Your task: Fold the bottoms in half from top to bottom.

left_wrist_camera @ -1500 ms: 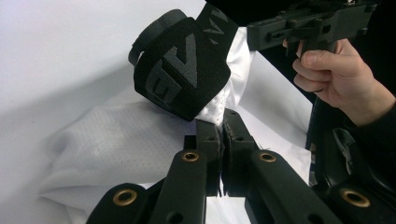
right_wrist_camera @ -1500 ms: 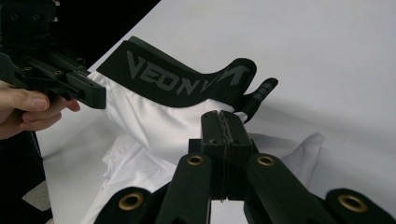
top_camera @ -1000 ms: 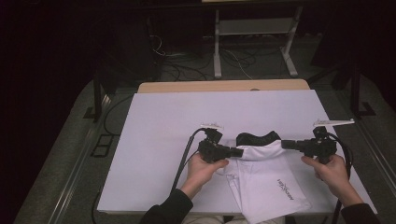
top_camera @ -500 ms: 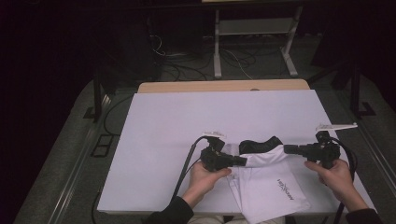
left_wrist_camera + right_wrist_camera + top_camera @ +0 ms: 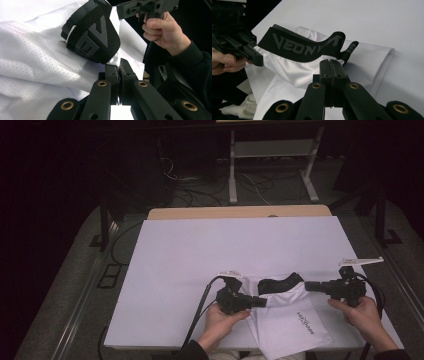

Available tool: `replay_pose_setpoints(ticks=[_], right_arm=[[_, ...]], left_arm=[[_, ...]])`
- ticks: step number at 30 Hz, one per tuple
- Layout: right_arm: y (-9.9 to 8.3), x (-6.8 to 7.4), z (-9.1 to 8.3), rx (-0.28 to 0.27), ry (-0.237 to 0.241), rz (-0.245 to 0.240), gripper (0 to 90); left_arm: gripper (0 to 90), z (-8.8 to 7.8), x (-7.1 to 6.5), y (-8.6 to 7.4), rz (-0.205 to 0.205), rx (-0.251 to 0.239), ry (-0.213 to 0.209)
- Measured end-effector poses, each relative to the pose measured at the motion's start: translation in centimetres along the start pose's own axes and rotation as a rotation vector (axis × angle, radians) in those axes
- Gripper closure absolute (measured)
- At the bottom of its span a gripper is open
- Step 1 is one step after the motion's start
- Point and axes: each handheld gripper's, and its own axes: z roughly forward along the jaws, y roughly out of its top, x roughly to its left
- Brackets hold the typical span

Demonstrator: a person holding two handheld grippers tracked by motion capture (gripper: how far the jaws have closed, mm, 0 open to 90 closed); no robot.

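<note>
High view: held the white shorts (image 5: pixel 290 320) stretched between two grippers at the near edge of the white table (image 5: pixel 225 250). Gripped the left gripper (image 5: pixel 264 302) in the left hand (image 5: pixel 220 320), palm up beneath the body, forearm in from the bottom edge, jaws aimed level toward the right. Gripped the right gripper (image 5: pixel 306 285) in the right hand (image 5: pixel 362 312), wrapped under its body, jaws aimed level toward the left, facing the other pair. Lay partly flat on the table, with the black waistband (image 5: pixel 280 282) raised between the two sets of jaws and a small dark logo on the leg below. Draped over the near table edge.

Left gripper view: clenched on white mesh fabric just under the black waistband (image 5: pixel 92 32), jaws pressed together with the cloth pinched at the tips of the left gripper (image 5: pixel 119 67). Showed the right hand (image 5: pixel 163 31) beyond, fingers curled round its gripper's handle, dark sleeve behind.

Right gripper view: clamped likewise on white cloth at the lower edge of the waistband (image 5: pixel 297 47), right gripper (image 5: pixel 331 63) jaws fully together on the fabric. Read grey lettering along the band.

Trailed a black cable (image 5: pixel 200 307) from the left gripper over the table edge. Stood well beyond the table: a metal frame stand (image 5: pixel 270 165) on the dark floor, loose cables near it. Nothing between the jaws and the cloth.
</note>
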Motion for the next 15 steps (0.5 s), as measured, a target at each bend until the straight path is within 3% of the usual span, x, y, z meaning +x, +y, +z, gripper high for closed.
replay_pose_setpoints(ticks=[15], right_arm=[[-0.7,0.1,0.3,0.063,0.001,-0.004,88.3]], left_arm=[[86.7,1.0,-1.0,-2.3,-0.028,-0.004,-0.021]])
